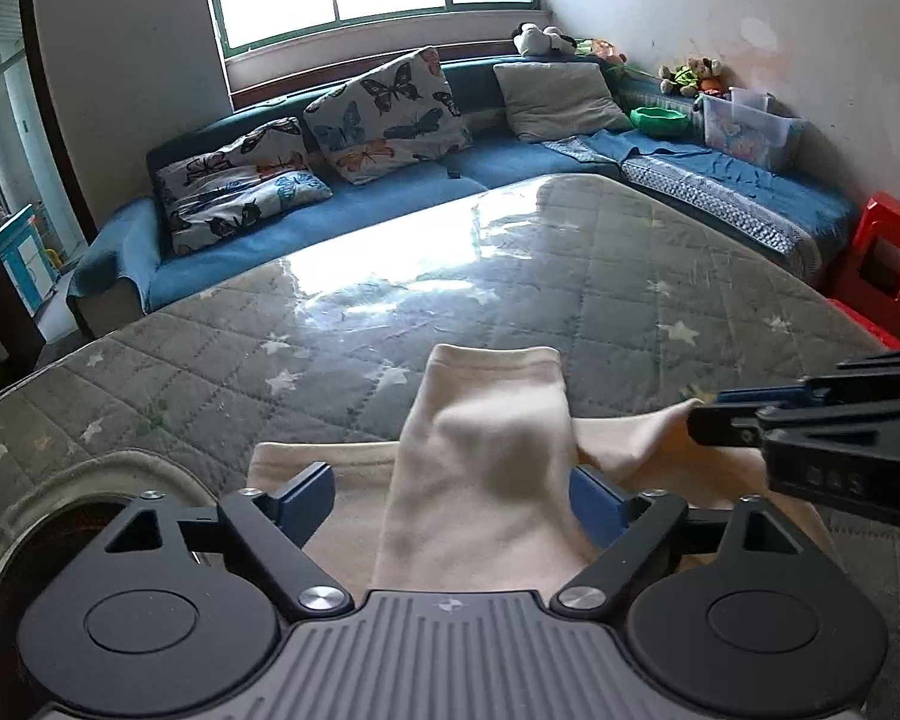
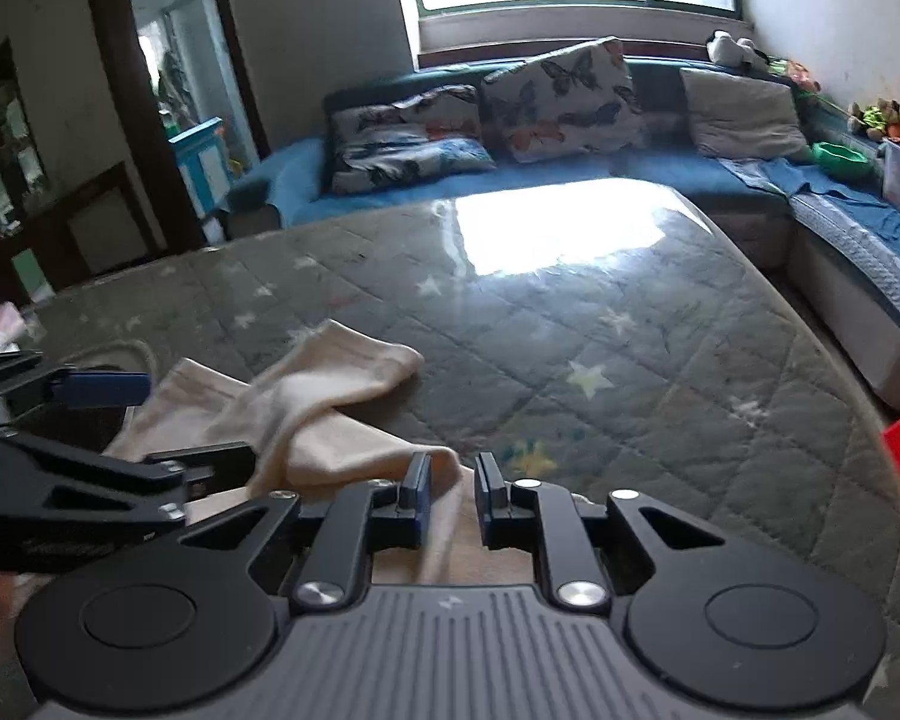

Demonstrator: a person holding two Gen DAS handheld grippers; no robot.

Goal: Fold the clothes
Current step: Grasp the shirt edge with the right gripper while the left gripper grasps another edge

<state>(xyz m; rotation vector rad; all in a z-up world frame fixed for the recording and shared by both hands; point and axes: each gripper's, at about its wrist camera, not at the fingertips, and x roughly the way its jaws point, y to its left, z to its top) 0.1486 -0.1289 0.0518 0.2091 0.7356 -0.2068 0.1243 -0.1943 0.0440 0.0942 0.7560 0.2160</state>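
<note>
Cream knit fabric, a soft folded garment, is lying at the near edge of the grey quilted star-print table cover. In the left wrist view, the left gripper is spreading its blue-padded fingers wide on either side of a raised fold of that garment, gripping nothing. Right of the garment, the right gripper is reaching in from the side, its tip touching a corner of the cloth; from here I cannot tell how its fingers stand. The right wrist view is showing what the other hides: the right gripper is keeping a narrow gap between its fingers, with the cream corner lying just in front of the left one, not clamped. Beyond the garment, window glare is shining on the cover, and farther still a blue corner sofa is carrying butterfly-print cushions.
</note>
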